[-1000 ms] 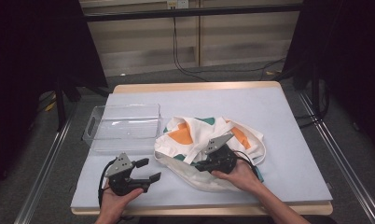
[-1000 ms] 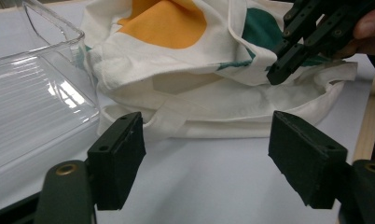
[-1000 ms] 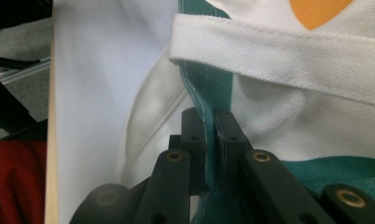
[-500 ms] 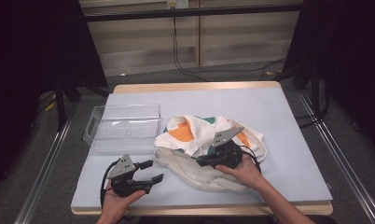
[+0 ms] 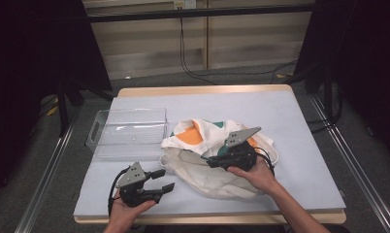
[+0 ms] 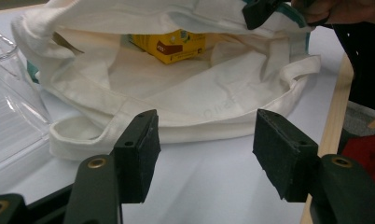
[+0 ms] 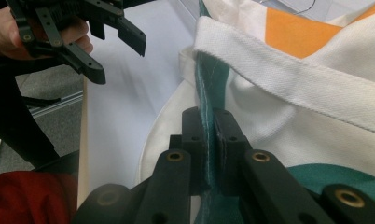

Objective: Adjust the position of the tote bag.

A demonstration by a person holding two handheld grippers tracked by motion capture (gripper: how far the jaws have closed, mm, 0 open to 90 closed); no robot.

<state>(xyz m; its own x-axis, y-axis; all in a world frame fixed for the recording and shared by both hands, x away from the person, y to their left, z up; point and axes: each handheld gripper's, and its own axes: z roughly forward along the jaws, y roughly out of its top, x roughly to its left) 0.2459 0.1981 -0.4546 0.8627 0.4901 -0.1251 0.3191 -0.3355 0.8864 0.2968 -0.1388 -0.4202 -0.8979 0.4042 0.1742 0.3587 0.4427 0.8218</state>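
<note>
While the right hand-held gripper pinches its rim, the tote bag holds a yellow carton.

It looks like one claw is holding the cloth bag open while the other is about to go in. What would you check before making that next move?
1. Right gripper clamped on the tote bag edge: ok, fabric is pinched between its jaws.
2. Bag mouth lifted open: ok, the left gripper view looks inside.
3. Yellow box inside the bag: ok, visible and unobstructed.
4. Left gripper free: ok, nothing between its jaws, which have just been closing.
5. Jaws wide enough for the box: cannot tell.
6. Clear tray ready beside the bag: ok, it looks empty.
</note>
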